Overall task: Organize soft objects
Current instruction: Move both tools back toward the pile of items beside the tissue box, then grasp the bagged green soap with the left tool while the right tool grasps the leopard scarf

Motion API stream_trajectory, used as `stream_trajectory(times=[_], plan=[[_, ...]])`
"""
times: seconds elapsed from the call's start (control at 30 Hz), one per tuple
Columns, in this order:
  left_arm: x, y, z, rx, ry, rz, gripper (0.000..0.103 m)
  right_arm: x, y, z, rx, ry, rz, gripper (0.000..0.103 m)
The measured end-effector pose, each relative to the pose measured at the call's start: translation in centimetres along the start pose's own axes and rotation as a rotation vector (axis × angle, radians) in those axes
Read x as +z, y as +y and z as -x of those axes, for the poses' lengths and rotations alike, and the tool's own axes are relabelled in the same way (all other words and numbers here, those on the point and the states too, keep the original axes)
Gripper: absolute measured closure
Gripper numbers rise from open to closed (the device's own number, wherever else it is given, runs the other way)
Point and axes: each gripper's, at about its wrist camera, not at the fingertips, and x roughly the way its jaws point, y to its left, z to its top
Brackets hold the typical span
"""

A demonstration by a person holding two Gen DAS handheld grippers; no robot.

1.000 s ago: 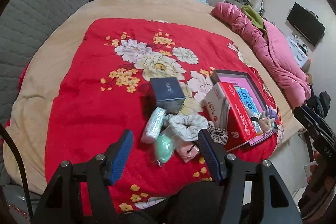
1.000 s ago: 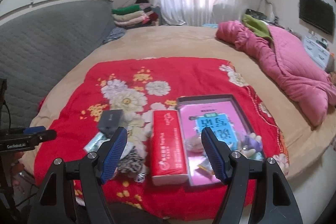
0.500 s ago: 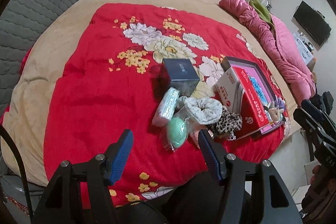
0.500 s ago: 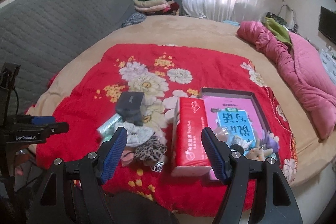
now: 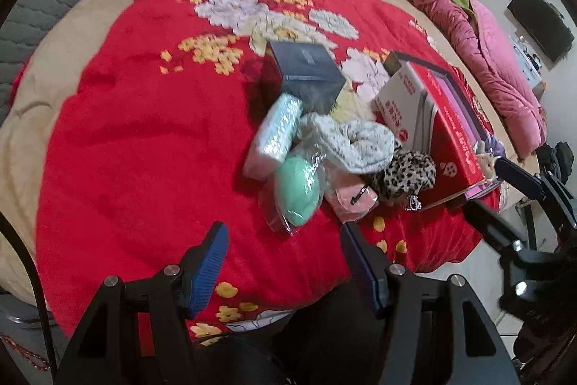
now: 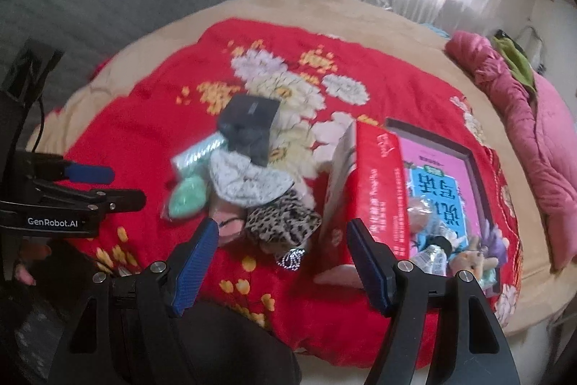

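Soft pile (mint pouch [image 5: 299,190], white scrunchie [image 5: 355,141], leopard scrunchie [image 5: 407,174]) heaped on red blanket [image 5: 144,132] beside tissue box [image 6: 375,183]; nothing seen sorted. Left gripper [image 5: 285,264] and right gripper [image 6: 283,257]: jaws spread, nothing gripped. Most sorting judged left.

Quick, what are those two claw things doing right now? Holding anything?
Left gripper: open, holding nothing, above the red blanket.
Right gripper: open, holding nothing, above the leopard scrunchie.
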Motion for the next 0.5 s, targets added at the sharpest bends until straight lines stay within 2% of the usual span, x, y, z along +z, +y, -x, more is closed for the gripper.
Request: stream_trajectory(times=[0.1, 0.27, 0.5], plan=[[-0.1, 0.2, -1.1, -0.017, 0.018, 0.012, 0.039, -0.1, 0.3, -1.6, 0.007, 0.03, 0.03, 0.029], [0.1, 0.6, -2.6, -0.032, 0.044, 0.025, 0.039, 0.0, 0.9, -4.3, -0.048, 0.09, 0.114, 0.029], [0.6, 1.1, -3.9, -0.047, 0.064, 0.041, 0.039, 0.6, 1.8, -7.1, -0.08, 0.142, 0.194, 0.029]])
